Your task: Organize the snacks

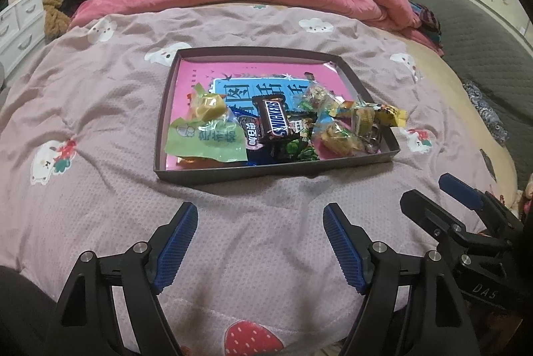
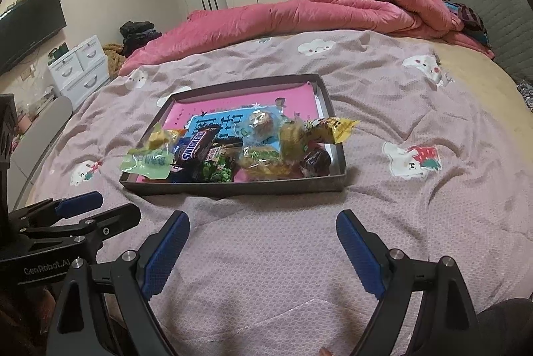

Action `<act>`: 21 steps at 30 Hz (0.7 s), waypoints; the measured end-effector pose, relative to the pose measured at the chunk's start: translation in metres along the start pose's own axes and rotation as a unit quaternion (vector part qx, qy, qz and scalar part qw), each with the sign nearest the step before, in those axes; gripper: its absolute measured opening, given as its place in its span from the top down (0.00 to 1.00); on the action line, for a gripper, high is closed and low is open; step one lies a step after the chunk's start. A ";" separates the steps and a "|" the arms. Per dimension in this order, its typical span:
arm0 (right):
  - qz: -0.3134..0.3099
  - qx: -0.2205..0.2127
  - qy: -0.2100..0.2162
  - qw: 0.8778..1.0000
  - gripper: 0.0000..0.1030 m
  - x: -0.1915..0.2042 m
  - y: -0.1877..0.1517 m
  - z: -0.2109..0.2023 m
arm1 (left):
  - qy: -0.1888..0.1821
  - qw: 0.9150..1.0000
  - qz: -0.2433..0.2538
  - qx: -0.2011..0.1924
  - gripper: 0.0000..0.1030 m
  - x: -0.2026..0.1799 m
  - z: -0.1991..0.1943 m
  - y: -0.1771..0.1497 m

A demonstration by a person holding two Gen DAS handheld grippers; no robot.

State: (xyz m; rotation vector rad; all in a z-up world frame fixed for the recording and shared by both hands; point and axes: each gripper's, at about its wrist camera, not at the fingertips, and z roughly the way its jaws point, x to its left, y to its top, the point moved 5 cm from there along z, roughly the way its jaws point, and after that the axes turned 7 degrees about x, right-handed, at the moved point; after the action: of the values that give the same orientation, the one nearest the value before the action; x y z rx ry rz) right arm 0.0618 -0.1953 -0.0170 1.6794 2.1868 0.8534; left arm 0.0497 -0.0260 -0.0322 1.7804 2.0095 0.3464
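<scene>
Lying on the bed, a shallow tray holds mixed snacks. Both the left gripper and the right gripper hover before it, jaws wide and empty.

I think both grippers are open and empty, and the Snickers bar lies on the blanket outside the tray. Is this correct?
Not quite. The Snickers bar lies inside the tray, among the other snacks, as the left wrist view shows. The rest holds: the left gripper and right gripper are both open and empty.
</scene>
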 end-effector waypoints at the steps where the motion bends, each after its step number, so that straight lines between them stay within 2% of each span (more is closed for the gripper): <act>1: 0.001 -0.001 -0.001 1.000 0.13 0.000 0.000 -0.001 | 0.000 1.000 0.000 0.000 0.23 0.000 0.000 0.000; 21: 0.000 0.003 -0.004 1.000 0.12 -0.002 0.000 0.001 | 0.007 1.000 -0.002 -0.005 0.23 0.004 -0.004 0.000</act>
State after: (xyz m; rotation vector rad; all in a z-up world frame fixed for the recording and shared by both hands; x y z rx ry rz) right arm 0.0629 -0.1966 -0.0178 1.6838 2.1854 0.8391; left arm 0.0479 -0.0218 -0.0292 1.7729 2.0158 0.3677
